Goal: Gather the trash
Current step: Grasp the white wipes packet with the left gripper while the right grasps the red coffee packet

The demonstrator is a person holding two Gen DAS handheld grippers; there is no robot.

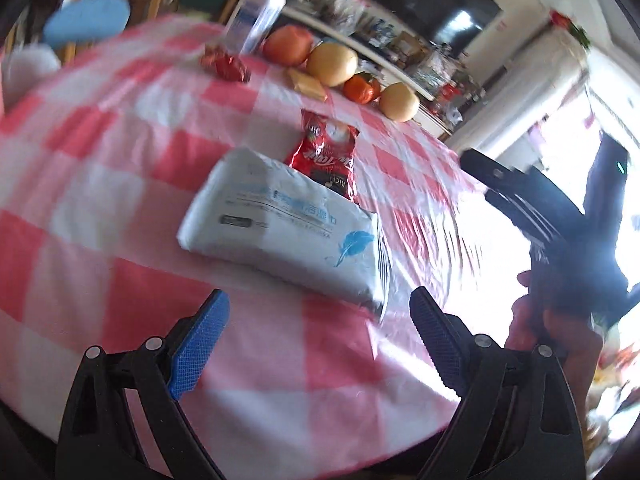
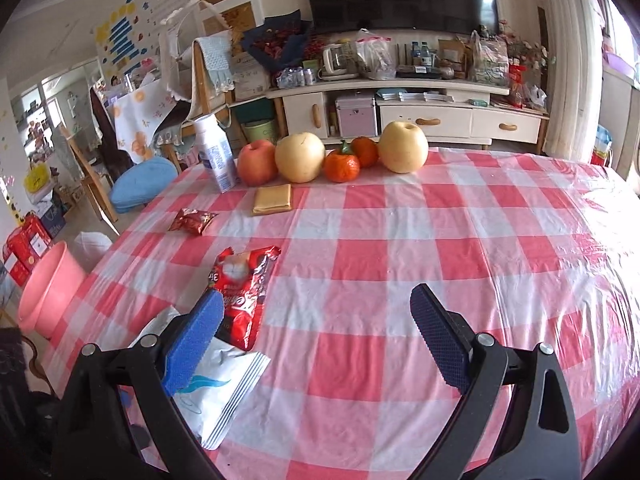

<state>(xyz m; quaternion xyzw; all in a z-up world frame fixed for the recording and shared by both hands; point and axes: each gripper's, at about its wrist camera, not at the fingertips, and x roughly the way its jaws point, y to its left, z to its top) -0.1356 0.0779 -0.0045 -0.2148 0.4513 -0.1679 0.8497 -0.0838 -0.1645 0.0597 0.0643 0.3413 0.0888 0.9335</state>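
A white tissue pack (image 1: pixel 280 228) lies on the red-checked tablecloth (image 1: pixel 100 184), just ahead of my open, empty left gripper (image 1: pixel 320 344). A red snack wrapper (image 1: pixel 326 156) lies partly under its far edge. A small crumpled red wrapper (image 1: pixel 224 63) and a yellow packet (image 1: pixel 308 84) lie farther off. In the right wrist view my right gripper (image 2: pixel 320 336) is open and empty above the cloth, with the tissue pack (image 2: pixel 224 384) and the red snack wrapper (image 2: pixel 244 296) by its left finger. The small red wrapper (image 2: pixel 193 220) and the yellow packet (image 2: pixel 273 199) lie beyond.
An apple (image 2: pixel 258 162), two pears (image 2: pixel 300 157), tangerines (image 2: pixel 342 166) and a white carton (image 2: pixel 216 152) stand along the table's far edge. A pink bin (image 2: pixel 50 292) stands on the floor at left. A chair with a blue cushion (image 2: pixel 142 184) and a cluttered TV cabinet (image 2: pixel 400 116) stand behind.
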